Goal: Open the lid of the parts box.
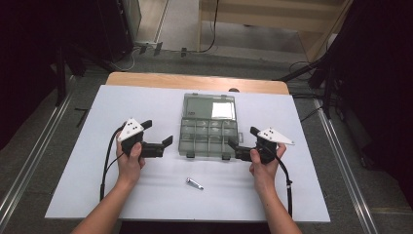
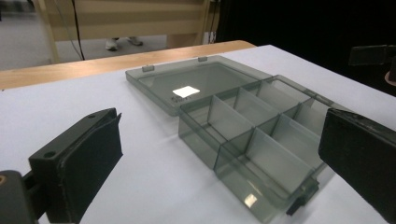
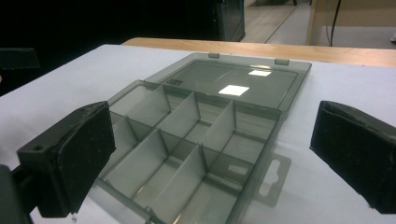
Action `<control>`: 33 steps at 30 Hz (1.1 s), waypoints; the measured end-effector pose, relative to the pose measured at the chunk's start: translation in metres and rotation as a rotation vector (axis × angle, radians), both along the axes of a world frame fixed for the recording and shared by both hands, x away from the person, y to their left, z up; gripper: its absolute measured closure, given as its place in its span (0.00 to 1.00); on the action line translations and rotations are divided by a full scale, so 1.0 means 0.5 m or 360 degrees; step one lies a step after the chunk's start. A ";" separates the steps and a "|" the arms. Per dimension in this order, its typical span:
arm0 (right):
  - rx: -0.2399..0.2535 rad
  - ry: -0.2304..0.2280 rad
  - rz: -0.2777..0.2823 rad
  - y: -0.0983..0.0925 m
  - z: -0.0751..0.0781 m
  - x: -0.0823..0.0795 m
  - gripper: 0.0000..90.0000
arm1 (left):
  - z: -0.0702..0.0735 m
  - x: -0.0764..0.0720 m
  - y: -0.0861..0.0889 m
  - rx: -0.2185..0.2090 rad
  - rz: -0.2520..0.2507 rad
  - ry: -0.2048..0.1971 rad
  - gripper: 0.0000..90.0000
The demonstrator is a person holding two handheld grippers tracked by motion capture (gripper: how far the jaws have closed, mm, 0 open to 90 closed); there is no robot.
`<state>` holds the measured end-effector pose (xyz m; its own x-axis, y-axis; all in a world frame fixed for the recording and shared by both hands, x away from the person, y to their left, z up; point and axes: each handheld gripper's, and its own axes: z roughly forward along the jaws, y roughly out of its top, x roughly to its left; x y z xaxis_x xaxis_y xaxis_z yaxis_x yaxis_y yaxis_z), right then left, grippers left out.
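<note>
I have the left tool [image 1: 157, 135] and the right tool [image 1: 242, 137] flanking the open compartment box [image 1: 208, 131] at mid-surface, both jaws wide and empty, hands low with the tools angled inward. No step looks started. I judge the next move is picking up the small metal piece [image 1: 194, 183] lying near me, which calls for a narrow, careful pinch.

The small metal piece [image 1: 194, 183] is too small to identify.
</note>
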<state>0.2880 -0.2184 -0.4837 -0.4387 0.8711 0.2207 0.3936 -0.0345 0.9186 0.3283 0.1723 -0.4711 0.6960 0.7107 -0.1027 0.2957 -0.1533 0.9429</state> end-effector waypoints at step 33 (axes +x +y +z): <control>-0.0059 0.0000 0.0105 0.002 -0.015 -0.093 0.01 | -0.021 -0.100 0.127 -0.0011 0.0027 -0.0037 0.00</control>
<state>0.2417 -0.2175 -0.4911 -0.4955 0.8478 0.1888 0.3939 0.0256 0.9188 0.2785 0.2359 -0.4817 0.6861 0.7217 -0.0917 0.2762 -0.1418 0.9506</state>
